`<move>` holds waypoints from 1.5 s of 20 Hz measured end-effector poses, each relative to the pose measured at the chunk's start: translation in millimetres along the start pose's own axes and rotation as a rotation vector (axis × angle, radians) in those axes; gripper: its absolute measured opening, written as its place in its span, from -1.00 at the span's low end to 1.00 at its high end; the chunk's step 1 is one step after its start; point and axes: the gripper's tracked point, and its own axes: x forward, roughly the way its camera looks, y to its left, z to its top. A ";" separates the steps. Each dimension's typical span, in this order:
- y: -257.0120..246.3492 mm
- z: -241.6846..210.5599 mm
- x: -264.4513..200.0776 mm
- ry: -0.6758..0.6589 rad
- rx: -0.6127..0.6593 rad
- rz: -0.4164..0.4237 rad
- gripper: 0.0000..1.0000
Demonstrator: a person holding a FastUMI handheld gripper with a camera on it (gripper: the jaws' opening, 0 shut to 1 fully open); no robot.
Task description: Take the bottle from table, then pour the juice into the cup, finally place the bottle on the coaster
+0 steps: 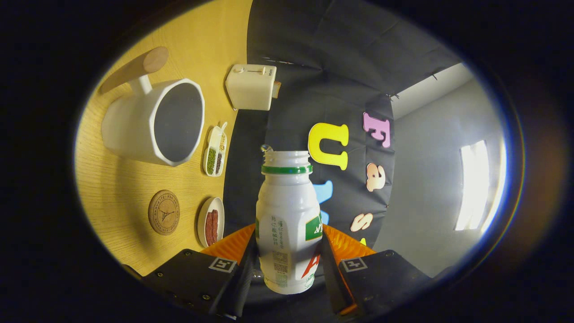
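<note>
In the gripper view, my gripper point(289, 264) has its 2 fingers closed against the sides of the bottle point(289, 224), 1 on each flank of the lower body, so the bottle sits clamped between them. The bottle is white with a green ring just under its neck, its cap is off, and its open mouth points away from me along the fingers. A small drop hangs at the left lip of the mouth.

The whole scene is rolled on its side, with the wooden table point(121, 188) standing as a wall to the left of my fingers. On it, ahead and well to the left of the bottle mouth, is the white cup point(134, 123), its faceted rim and dark inside turned towards the bottle, a round wooden handle sticking out beyond it. The mouth of the bottle is apart from the cup, not over its rim.

Nearer my left finger lies the round cork coaster point(163, 212), bare. Just beside it is a small oval dish with reddish strips point(210, 222). Between cup and bottle sits a narrow divided dish of beans point(215, 152). Beyond the cup stands a cream toaster point(251, 87).
</note>
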 end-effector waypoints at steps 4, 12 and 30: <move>-1.1 -0.4 1.4 0.002 0.000 0.000 0.40; -4.8 1.5 0.9 -0.001 -0.019 -0.011 0.40; -6.5 5.6 1.9 -0.011 -0.067 -0.022 0.40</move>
